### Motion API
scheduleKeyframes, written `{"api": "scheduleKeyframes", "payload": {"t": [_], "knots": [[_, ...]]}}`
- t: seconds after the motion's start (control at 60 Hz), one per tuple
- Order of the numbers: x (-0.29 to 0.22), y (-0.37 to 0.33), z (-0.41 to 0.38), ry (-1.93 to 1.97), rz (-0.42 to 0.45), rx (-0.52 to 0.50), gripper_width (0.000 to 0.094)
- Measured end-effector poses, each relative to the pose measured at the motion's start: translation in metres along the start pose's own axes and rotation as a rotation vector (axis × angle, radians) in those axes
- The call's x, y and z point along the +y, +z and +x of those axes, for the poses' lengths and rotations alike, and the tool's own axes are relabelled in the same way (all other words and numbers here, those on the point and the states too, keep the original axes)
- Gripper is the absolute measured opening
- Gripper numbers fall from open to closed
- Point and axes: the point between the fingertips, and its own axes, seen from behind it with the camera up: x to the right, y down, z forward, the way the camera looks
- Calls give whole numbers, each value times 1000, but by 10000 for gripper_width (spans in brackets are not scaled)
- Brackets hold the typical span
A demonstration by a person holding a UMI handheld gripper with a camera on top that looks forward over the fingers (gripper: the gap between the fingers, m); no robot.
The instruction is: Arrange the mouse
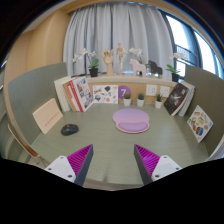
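Your gripper (112,160) sits low over the green table (100,150) with its two fingers spread wide apart and nothing between them; the magenta pads (80,160) face each other across bare tabletop.

The mouse (69,129), small and dark, lies on the table well ahead of your left finger and well apart from it. It is to the left of the round purple mat (131,120), with open table between the two. The mat lies flat, ahead of the fingers and slightly right of the gap between them.

Left of the mouse, a tan board (47,114) leans against the side wall. Behind the mouse, upright books (76,94) stand along the back, one with a red spine. Beyond the mat, small cards and a purple box (124,92) line the low back wall. To the right of the mat, a picture book (199,122) leans at the table's far side. On the shelf above stand a potted orchid (92,64) and small figurines (138,67), in front of grey curtains (120,35).
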Motion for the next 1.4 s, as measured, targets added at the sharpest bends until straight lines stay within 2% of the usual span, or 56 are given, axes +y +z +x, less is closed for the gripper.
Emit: {"api": "scheduleKeyframes", "payload": {"t": [0.167, 0.35, 0.5, 0.817, 0.917, 1.05, 1.233, 1.35, 1.4], "knots": [[43, 35, -94, -16, -88, -73, 818], [60, 81, -187, -10, -144, -116, 820], [67, 124, -238, -16, -186, -112, 818], [41, 220, -280, -38, -209, -42, 816], [31, 242, -275, -47, -220, 15, 805], [11, 271, -284, -6, -197, 1, 803], [-1, 303, -290, -49, -218, -6, 799], [-8, 315, -293, -58, -215, -9, 743], [-10, 319, -293, -57, -211, -8, 691]]}}
